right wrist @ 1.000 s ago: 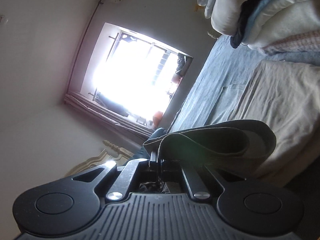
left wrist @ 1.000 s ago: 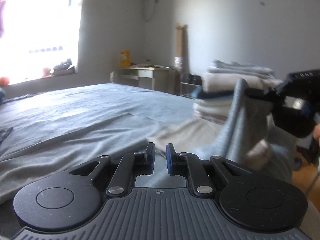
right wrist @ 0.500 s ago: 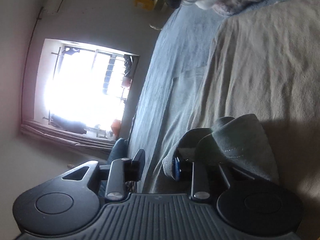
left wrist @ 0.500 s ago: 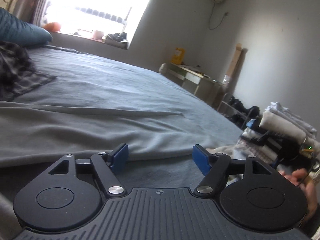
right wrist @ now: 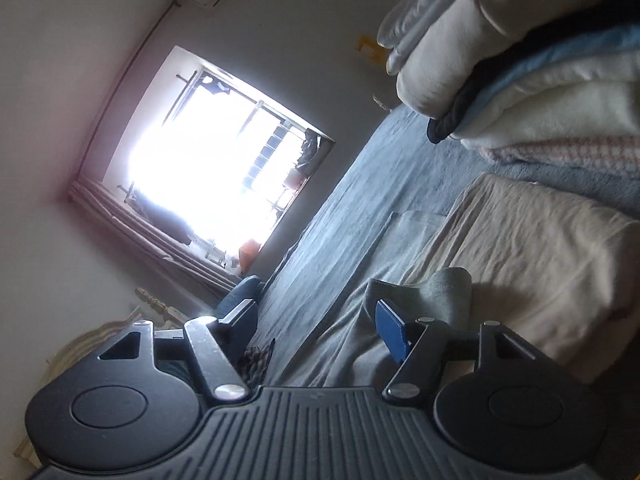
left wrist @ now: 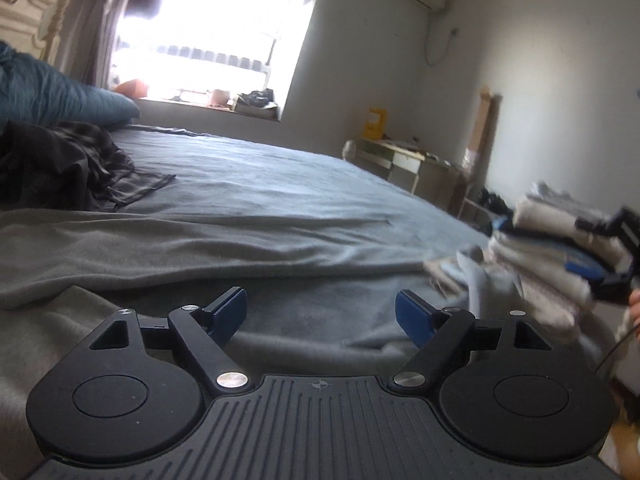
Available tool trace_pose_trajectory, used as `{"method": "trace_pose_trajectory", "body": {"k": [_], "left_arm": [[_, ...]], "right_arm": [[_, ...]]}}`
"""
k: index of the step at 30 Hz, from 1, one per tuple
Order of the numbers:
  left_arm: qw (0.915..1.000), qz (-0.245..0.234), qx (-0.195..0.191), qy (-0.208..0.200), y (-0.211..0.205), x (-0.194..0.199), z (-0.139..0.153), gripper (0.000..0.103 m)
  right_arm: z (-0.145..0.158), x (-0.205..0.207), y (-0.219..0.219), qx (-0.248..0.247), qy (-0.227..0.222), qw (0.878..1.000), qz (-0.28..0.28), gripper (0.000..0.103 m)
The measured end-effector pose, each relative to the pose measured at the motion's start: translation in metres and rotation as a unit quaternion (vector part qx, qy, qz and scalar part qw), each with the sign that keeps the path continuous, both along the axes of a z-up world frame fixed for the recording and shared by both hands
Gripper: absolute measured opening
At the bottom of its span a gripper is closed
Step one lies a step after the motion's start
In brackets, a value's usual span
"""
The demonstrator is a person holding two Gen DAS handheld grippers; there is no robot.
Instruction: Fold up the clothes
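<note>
**Both grippers open over the grey garment on the bed**

Daylight poured through a large window at about 12 o'clock from the left wrist camera, above a wide bed under a blue-grey cover that filled most of the room. Across the bed's near side lay the grey garment, spread long and flat, reaching right under the left gripper. At 9 o'clock a dark plaid garment sat crumpled beside a teal pillow. Off at 3 o'clock rose a stack of folded clothes, cream, blue and pinkish layers, blurred in that view.

From the right wrist camera, a beige garment lay flat at 3 o'clock, just below the stack. One grey end of the garment, a rolled fold, rested on the beige cloth's edge, touching the right gripper's blue pad.

Left gripper stood wide open, holding nothing, low over the grey cloth. Right gripper was spread just as wide, with nothing clamped between its pads.
</note>
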State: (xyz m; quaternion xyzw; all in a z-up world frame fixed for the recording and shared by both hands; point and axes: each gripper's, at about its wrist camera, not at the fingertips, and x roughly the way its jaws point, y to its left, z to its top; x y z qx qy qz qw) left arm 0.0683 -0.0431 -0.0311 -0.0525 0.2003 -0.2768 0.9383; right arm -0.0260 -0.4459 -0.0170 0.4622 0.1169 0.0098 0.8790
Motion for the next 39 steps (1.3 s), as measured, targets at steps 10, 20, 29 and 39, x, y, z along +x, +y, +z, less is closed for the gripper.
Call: {"method": "trace_pose_trajectory", "body": {"k": [10, 20, 29, 39], "left_arm": [[0.9867, -0.087, 0.137, -0.011, -0.073, -0.023, -0.048, 0.082], [0.9693, -0.081, 0.223, -0.064, -0.09, -0.03, -0.07, 0.082], [0.9782, -0.073, 0.19, -0.043, -0.072, -0.014, -0.081, 0.082], [0.9819, -0.057, 0.178, -0.028, -0.066, -0.015, -0.078, 0.082]], "right_arm": [[-0.041, -0.011, 0.041, 0.027, 0.077, 0.991, 0.104, 0.069], [-0.062, 0.074, 0.116, -0.082, 0.155, 0.971, 0.165, 0.065], [-0.031, 0.125, 0.141, -0.179, 0.123, 0.964, 0.155, 0.014], [-0.068, 0.231, 0.107, 0.01, 0.113, 0.982, 0.154, 0.044]]}}
